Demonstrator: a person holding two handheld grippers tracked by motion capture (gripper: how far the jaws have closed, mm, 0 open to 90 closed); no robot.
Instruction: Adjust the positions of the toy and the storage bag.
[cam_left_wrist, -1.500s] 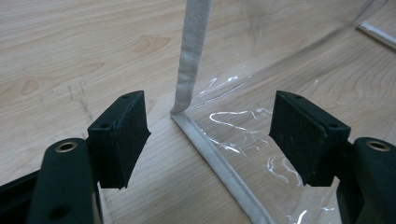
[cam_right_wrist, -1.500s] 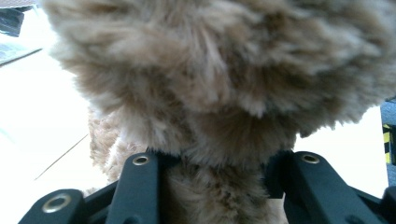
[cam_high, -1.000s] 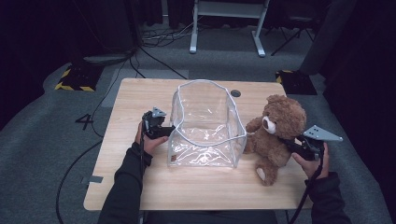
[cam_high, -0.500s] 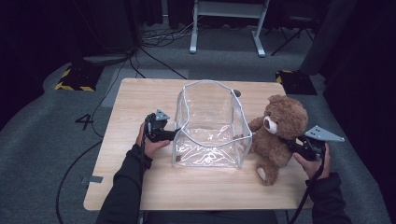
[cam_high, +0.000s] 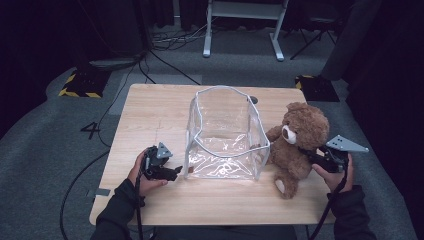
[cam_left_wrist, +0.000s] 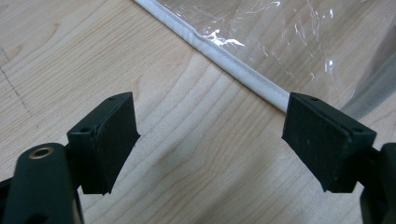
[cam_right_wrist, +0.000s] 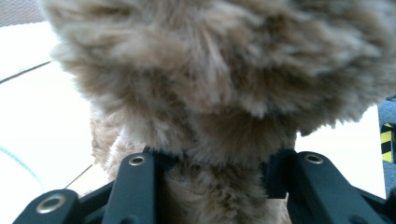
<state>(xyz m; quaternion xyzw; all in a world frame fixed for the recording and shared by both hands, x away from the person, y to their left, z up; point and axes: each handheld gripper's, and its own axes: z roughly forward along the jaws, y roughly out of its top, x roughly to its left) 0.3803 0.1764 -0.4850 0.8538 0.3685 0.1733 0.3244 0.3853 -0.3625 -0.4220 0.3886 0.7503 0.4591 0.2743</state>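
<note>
A clear plastic bag (cam_high: 225, 135) with white trim stands open in the middle of the wooden table (cam_high: 150, 115). My left gripper (cam_high: 176, 172) lies low by the bag's front left corner. Its jaws have just been opening and stand wide apart with nothing between them (cam_left_wrist: 210, 140); the bag's white trim (cam_left_wrist: 243, 70) lies just beyond the pads. A brown teddy bear (cam_high: 297, 145) sits right of the bag, leaning against it. My right gripper (cam_high: 306, 156) is shut on the bear from behind, its jaws pressed into the fur (cam_right_wrist: 215, 182) below the bear's head (cam_right_wrist: 219, 70).
A small dark round disc (cam_high: 253, 100) lies on the table behind the bag. Bare wood stretches left of the bag and along the front edge. Cables (cam_high: 165, 60) and a white desk frame (cam_high: 240, 30) are on the grey floor beyond.
My left gripper has opened, come off the bag's left side and drawn back toward the table's front edge. The bag slid slightly right. The right gripper and bear stayed put.
</note>
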